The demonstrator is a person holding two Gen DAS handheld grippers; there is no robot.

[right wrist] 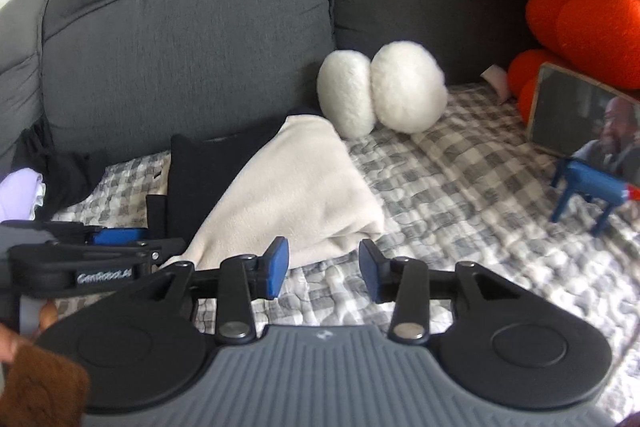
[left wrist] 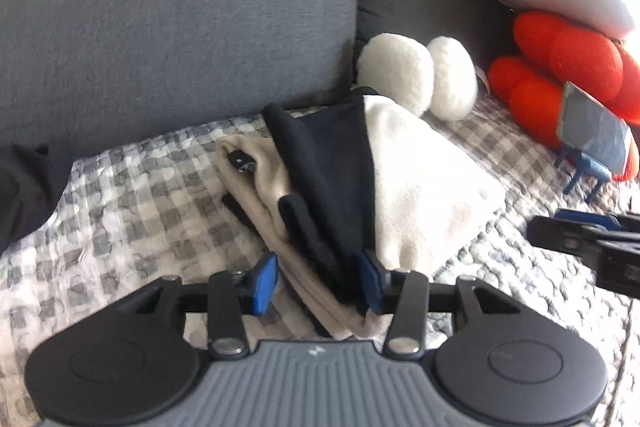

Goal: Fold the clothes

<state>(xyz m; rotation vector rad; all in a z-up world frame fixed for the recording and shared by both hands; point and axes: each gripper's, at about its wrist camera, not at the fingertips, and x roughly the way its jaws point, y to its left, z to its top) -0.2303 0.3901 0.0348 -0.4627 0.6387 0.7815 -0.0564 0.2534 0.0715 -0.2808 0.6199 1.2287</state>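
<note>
The left gripper (left wrist: pixel 318 281) had its blue pads spread, with the near edge of a stack of clothes (left wrist: pixel 352 183) lying between them; neither pad looked pressed into the cloth, so it read as open around the edge rather than clamped on it. The right gripper (right wrist: pixel 323 269) was likewise spread and held nothing, its pads just short of the cream corner nearest it.

The stack lay on the checked blanket (left wrist: pixel 132 195) over the sofa seat: a cream layer (left wrist: pixel 420 187) on the right, a dark navy garment (left wrist: pixel 332 171) draped across the middle, and a beige piece (left wrist: pixel 256 179) under it on the left. The layers looked flat and doubled over, which would suit a finished pile as well as one partway through another fold.

Just behind sat two white plush balls (right wrist: pixel 380 95), with an orange cushion (right wrist: pixel 588 23) and a screen on a small blue stand (right wrist: pixel 588 115) off to the right. A heap of dark and lilac clothes (right wrist: pixel 36 179) lay at the far left.

The chief risk was that a closing left gripper would catch only the navy layer, dragging it off the cream and skewing the pile. The soft blanket could also bunch up into the pinch.
</note>
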